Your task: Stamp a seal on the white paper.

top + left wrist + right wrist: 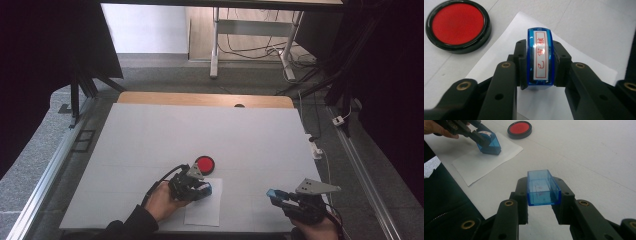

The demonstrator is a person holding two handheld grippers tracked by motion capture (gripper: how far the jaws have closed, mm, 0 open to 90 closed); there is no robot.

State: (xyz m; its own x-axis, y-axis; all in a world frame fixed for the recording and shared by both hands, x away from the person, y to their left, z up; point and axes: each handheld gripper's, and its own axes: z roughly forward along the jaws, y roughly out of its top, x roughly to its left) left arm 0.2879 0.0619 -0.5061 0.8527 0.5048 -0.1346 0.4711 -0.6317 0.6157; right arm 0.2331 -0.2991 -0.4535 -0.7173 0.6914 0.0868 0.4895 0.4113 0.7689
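Note:
My left gripper point(540, 60) is shut on a blue stamp point(540, 60) with red characters on its white label. In the high view this stamp point(205, 190) rests on a white sheet of paper point(206, 210), with the left gripper point(201, 189) coming at it from the left; in the right gripper view the stamp point(488, 142) stands on the paper point(484, 162). A round red ink pad point(204, 164) in a black case lies just beyond the sheet. My right gripper point(541, 191) is shut on the stamp's clear blue cap point(541, 188), held above the table at the front right point(276, 196).
The white table top point(200, 135) has bare room at the back and left. A wooden edge point(200, 98) runs along its far side. A white plug point(316, 149) and cable lie at the right edge. Metal rails flank the table.

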